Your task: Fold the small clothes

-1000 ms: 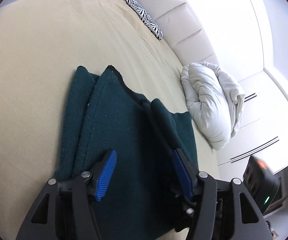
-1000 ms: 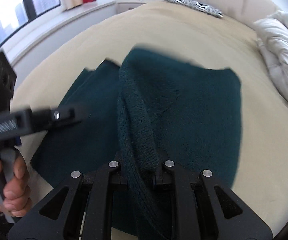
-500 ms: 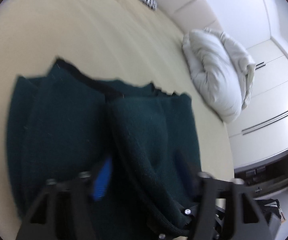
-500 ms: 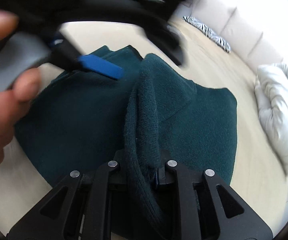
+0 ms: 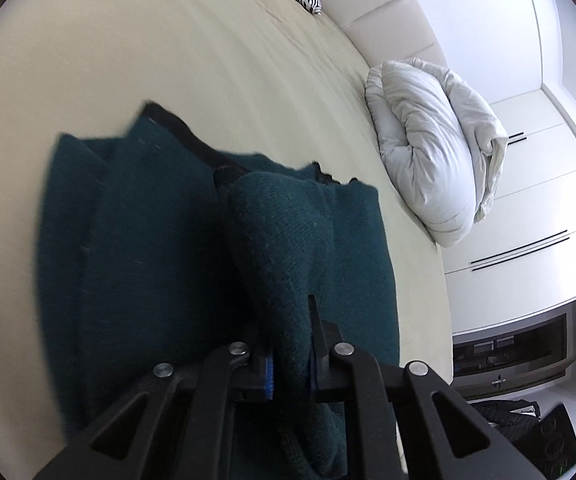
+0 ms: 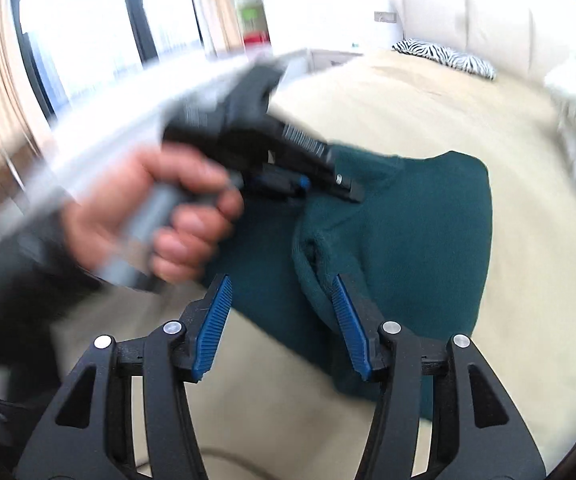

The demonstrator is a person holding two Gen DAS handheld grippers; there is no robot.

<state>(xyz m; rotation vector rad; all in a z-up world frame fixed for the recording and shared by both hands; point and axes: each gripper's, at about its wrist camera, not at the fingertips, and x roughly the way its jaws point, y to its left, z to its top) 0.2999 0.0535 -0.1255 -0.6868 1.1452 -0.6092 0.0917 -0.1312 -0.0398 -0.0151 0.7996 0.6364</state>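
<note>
My left gripper [image 5: 290,364] has just closed and now pinches a fold of the green sweater [image 5: 176,264]. My right gripper [image 6: 280,320] has just opened, with nothing squeezed between its pads. The sweater lies on the near part of the bed [image 5: 168,52], left of the white duvet [image 5: 432,148].

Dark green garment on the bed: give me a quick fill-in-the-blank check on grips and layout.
1. The left gripper is shut on a raised fold of the ____ garment.
2. The right gripper stands ____, holding nothing.
3. The garment lies on a ____ bed.
4. The striped pillow has a ____ pattern.

Missing: green; open; beige; zebra
</note>
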